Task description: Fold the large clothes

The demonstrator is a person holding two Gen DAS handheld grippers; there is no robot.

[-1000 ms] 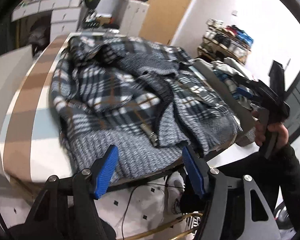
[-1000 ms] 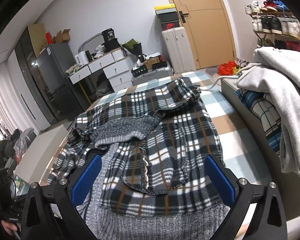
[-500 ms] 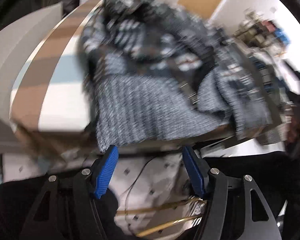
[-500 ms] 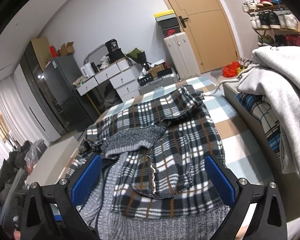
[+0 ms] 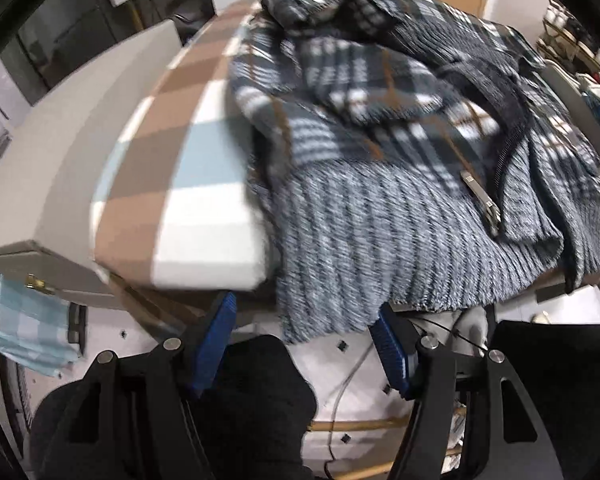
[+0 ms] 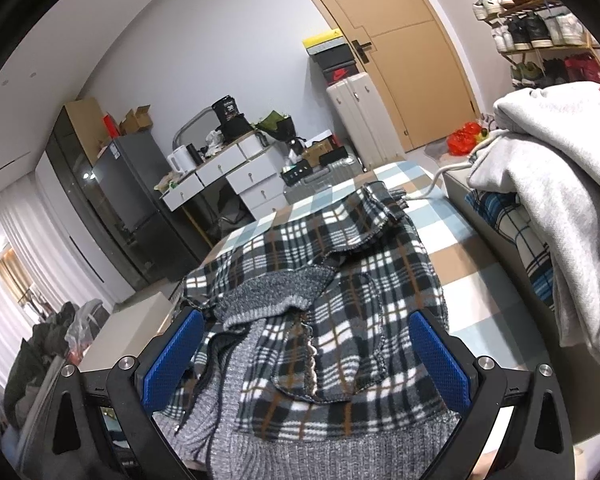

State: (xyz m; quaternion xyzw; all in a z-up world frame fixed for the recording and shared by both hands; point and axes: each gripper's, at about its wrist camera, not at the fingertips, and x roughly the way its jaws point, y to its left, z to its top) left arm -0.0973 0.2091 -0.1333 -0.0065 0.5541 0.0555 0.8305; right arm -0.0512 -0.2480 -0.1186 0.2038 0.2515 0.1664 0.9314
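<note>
Plaid jacket (image 6: 332, 304) lies crumpled on checkered bed (image 6: 472, 280), grey ribbed hem (image 5: 364, 236) hanging over the bed's near edge, zipper pull (image 5: 482, 200) at 2 o'clock in left view. Left gripper (image 5: 304, 344) fingers released, spread wide just below the hem, holding nothing. Right gripper (image 6: 304, 360) fingers released too, hovering over the jacket. Grey hoodie (image 6: 548, 184) at 3 o'clock.

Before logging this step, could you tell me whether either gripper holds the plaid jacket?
Neither: the left gripper and right gripper are open around the plaid jacket's ribbed hem, unclamped.
</note>
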